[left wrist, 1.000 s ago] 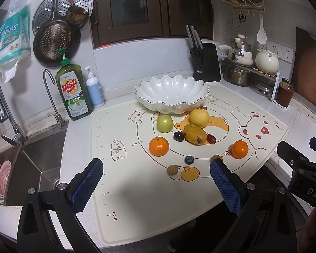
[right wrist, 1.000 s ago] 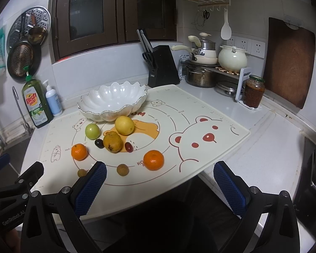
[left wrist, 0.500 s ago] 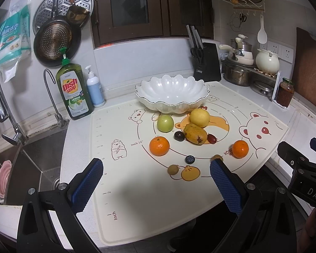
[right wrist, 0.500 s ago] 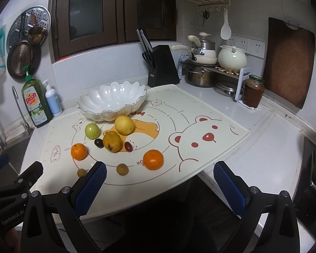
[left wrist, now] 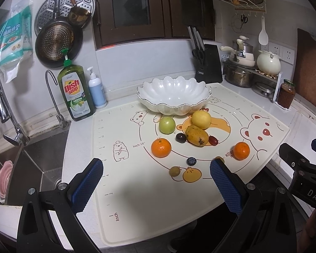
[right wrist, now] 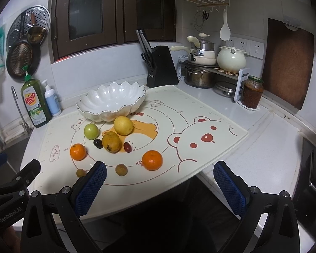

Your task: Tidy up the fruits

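Both grippers hang at the near edge of the bench, jaws spread wide and holding nothing. The left gripper (left wrist: 153,181) carries blue pads (left wrist: 86,184) with a fine cross-hatched grip on black plastic arms; the right gripper (right wrist: 160,186) is built the same.

Ahead of both pairs of jaws lies a smooth cream mat (left wrist: 149,200) printed with bears and curved ruler lines, its near edge overhanging the bench front. Far ahead of the left jaws, at the mat's back, stands a glossy white bowl (left wrist: 174,97) with a scalloped rim, empty.

The fruit sits loose on the mat between the jaws and the bowl. Nearest the left jaws are a small round blueberry (left wrist: 191,161) and a dull olive-brown berry (left wrist: 174,171); a second brown berry (right wrist: 121,170) lies just ahead of the right gripper's left pad. Beyond them sit two pebbly-skinned tangerines, one (left wrist: 161,147) ahead and left, the other (left wrist: 241,150) just past the left gripper's right pad. Farther on, a speckled yellow mango (left wrist: 197,135) lies between a dark grape (left wrist: 180,137) and a red grape (left wrist: 213,140), which touches it or nearly so. A smooth green apple (left wrist: 167,125) and a yellow lemon (left wrist: 201,119) sit just before the bowl.

Open mat lies directly ahead of the left jaws; bare white bench (right wrist: 269,147) stretches ahead and right of the right jaws. Left of the left jaws the bench drops into a steel sink (left wrist: 40,158).
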Action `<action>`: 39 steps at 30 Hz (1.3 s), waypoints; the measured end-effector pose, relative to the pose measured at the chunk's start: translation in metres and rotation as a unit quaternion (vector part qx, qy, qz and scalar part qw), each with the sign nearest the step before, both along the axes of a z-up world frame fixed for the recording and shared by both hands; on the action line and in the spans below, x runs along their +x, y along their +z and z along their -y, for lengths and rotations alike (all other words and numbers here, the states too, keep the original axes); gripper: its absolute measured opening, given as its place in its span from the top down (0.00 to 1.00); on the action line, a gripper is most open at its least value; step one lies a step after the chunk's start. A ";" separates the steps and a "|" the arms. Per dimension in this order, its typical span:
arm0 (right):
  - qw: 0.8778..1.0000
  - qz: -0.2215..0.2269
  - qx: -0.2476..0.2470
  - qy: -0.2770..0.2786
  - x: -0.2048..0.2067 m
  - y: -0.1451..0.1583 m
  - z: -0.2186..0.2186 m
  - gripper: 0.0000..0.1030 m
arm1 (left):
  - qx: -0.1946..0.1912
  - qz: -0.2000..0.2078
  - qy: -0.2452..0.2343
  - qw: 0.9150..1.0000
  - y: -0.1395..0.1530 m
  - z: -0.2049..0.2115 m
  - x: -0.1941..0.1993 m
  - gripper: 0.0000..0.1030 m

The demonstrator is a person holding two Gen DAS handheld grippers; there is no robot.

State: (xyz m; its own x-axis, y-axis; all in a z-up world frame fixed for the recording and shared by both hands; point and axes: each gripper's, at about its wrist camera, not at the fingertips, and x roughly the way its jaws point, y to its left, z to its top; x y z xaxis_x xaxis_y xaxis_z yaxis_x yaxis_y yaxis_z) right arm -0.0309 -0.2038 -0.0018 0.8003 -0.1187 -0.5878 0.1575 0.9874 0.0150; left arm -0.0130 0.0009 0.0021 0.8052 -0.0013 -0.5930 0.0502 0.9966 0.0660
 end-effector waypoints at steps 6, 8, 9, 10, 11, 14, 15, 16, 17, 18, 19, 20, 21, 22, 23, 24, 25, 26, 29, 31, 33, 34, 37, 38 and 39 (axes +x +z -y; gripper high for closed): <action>1.000 -0.001 0.000 0.000 0.000 0.000 0.000 0.00 | 0.001 0.001 0.000 1.000 0.002 0.002 0.001 0.00; 1.000 -0.001 0.001 0.000 0.000 0.000 -0.001 0.00 | 0.000 0.000 0.000 1.000 0.002 0.002 0.001 0.00; 1.000 -0.001 0.000 0.000 0.000 0.000 -0.001 0.00 | 0.000 -0.001 -0.001 1.000 0.002 0.002 0.001 0.00; 1.000 -0.001 0.000 0.000 0.000 -0.001 -0.001 0.00 | 0.000 -0.001 -0.001 1.000 0.003 0.002 0.001 0.00; 1.000 -0.001 0.000 0.000 0.001 -0.001 -0.001 0.00 | 0.000 -0.001 -0.001 1.000 0.003 0.002 0.002 0.00; 1.000 -0.002 0.001 0.001 0.000 -0.001 -0.001 0.00 | 0.000 -0.002 -0.001 1.000 0.003 0.002 0.002 0.00; 1.000 -0.002 0.002 0.001 0.001 -0.002 0.000 0.00 | 0.000 -0.002 -0.001 1.000 0.002 0.002 0.002 0.00; 1.000 -0.004 0.003 0.001 0.001 -0.003 0.001 0.00 | 0.001 -0.002 -0.001 1.000 0.002 0.003 0.003 0.00; 1.000 -0.005 0.003 0.001 0.001 -0.004 0.002 0.00 | 0.001 -0.003 -0.002 1.000 0.001 0.002 0.004 0.00; 1.000 -0.006 0.004 0.001 0.002 -0.005 0.002 0.00 | 0.001 -0.004 -0.002 1.000 0.000 0.003 0.005 0.00; 1.000 -0.007 0.004 0.002 0.003 -0.006 0.002 0.00 | 0.001 -0.005 -0.003 1.000 -0.001 0.003 0.006 0.00; 1.000 -0.008 0.004 0.002 0.003 -0.006 0.002 0.00 | 0.000 -0.007 -0.004 1.000 -0.003 0.003 0.008 0.00; 1.000 -0.008 0.004 0.003 0.004 -0.007 0.002 0.00 | 0.000 -0.008 -0.004 1.000 -0.004 0.003 0.009 0.00; 1.000 -0.010 0.004 0.004 0.007 -0.008 0.002 0.00 | 0.000 -0.009 -0.004 1.000 -0.005 0.004 0.010 0.00; 1.000 -0.012 0.004 0.004 0.009 -0.009 0.002 0.00 | 0.000 -0.011 -0.005 1.000 -0.007 0.004 0.012 0.00; 1.000 -0.013 0.005 0.004 0.011 -0.011 0.002 0.00 | 0.000 -0.013 -0.006 1.000 -0.009 0.005 0.014 0.00; 1.000 -0.016 0.005 0.006 0.014 -0.012 0.001 0.00 | -0.001 -0.015 -0.008 1.000 -0.011 0.006 0.015 0.00; 1.000 -0.018 0.006 0.007 0.015 -0.013 0.001 0.00 | -0.001 -0.018 -0.010 1.000 -0.013 0.007 0.017 0.00; 1.000 -0.021 0.006 0.010 0.021 -0.018 0.002 0.00 | 0.000 -0.024 -0.014 1.000 -0.020 0.010 0.022 0.00; 1.000 -0.026 0.004 0.011 0.027 -0.023 0.002 0.00 | -0.001 -0.030 -0.016 0.999 -0.025 0.011 0.027 0.00; 0.999 -0.031 0.003 0.014 0.033 -0.028 0.002 0.00 | 0.000 -0.039 -0.018 0.999 -0.033 0.013 0.035 0.00; 0.999 -0.035 0.002 0.015 0.037 -0.032 0.002 0.00 | -0.001 -0.044 -0.020 0.999 -0.037 0.014 0.039 0.01; 0.999 -0.045 0.001 0.019 0.046 -0.041 0.003 0.00 | -0.004 -0.059 -0.027 0.998 -0.048 0.017 0.050 0.07; 0.999 -0.049 0.001 0.020 0.049 -0.044 0.004 0.00 | -0.005 -0.064 -0.030 0.997 -0.052 0.018 0.054 0.09; 0.998 -0.052 0.001 0.021 0.053 -0.047 0.005 0.00 | -0.004 -0.068 -0.030 0.997 -0.055 0.019 0.057 0.10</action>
